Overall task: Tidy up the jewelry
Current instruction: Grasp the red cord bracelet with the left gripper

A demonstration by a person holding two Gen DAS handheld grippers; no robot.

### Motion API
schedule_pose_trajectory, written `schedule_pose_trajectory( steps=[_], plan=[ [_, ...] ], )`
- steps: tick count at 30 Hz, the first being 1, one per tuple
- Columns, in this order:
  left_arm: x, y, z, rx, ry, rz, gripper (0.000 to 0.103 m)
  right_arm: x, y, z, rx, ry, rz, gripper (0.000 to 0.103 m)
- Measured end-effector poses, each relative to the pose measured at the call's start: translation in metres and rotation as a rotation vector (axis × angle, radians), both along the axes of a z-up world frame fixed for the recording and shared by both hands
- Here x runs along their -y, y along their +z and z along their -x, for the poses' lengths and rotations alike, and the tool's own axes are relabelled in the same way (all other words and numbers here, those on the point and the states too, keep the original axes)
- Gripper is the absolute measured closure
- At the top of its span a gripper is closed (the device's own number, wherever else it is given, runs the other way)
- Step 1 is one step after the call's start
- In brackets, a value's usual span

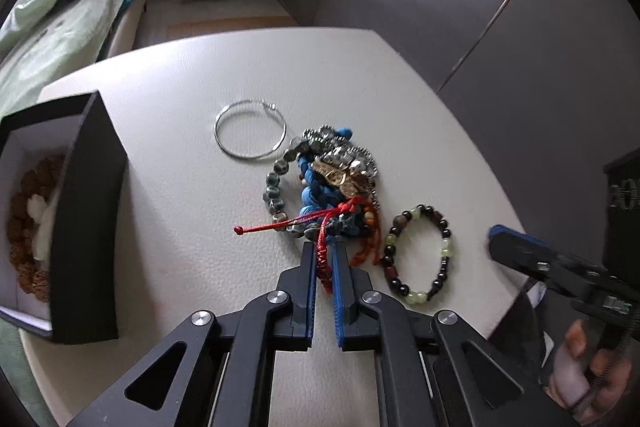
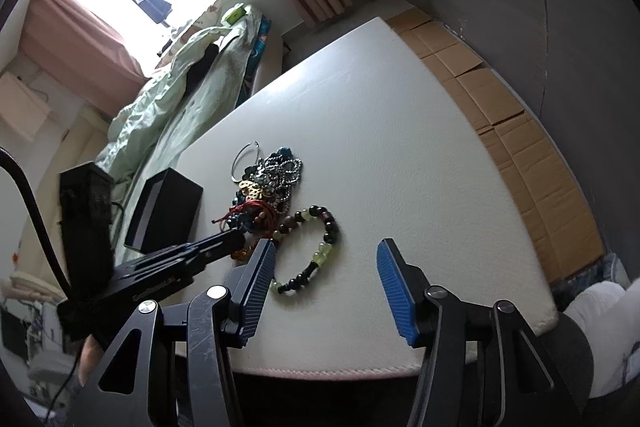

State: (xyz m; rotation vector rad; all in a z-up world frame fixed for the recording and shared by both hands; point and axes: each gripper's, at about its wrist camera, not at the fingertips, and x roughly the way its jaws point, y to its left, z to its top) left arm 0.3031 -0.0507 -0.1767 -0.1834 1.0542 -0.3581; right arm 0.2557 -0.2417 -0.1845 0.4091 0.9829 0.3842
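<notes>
A pile of jewelry [image 1: 332, 175] lies mid-table: blue cord, metal chains, a grey bead bracelet and a red cord bracelet [image 1: 324, 251]. My left gripper [image 1: 323, 247] is shut on the red cord bracelet at the pile's near edge. A silver hoop [image 1: 251, 129] lies beyond the pile. A dark and green bead bracelet [image 1: 418, 253] lies to the right; it also shows in the right wrist view [image 2: 316, 251]. A black box [image 1: 86, 211] at the left holds a brown bead bracelet [image 1: 24, 227]. My right gripper [image 2: 326, 259] is open and empty, over the bead bracelet's near side.
The white table [image 2: 400, 147] ends close to me in a stitched front edge. A bed with green bedding [image 2: 180, 87] stands beyond the table. Cardboard [image 2: 520, 147] lies on the floor to the right. The right gripper shows in the left wrist view [image 1: 560, 271].
</notes>
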Motion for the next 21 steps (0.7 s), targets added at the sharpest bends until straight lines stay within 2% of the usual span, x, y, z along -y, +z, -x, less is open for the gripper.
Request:
schedule_pose_trajectory(
  steps=[6,11,21],
  plan=[
    [-0.011,0.023,0.005,0.040,0.012,0.023,0.096,0.000,-0.002,-0.003,-0.013,0.004,0.007,0.057],
    [-0.021,0.040,0.008,0.069,0.027,0.038,0.096,0.001,-0.004,-0.008,-0.030,0.008,0.009,0.058],
    [-0.049,0.055,0.018,0.099,0.069,0.067,0.096,-0.021,-0.008,-0.022,-0.069,0.033,0.110,0.061]
  ],
)
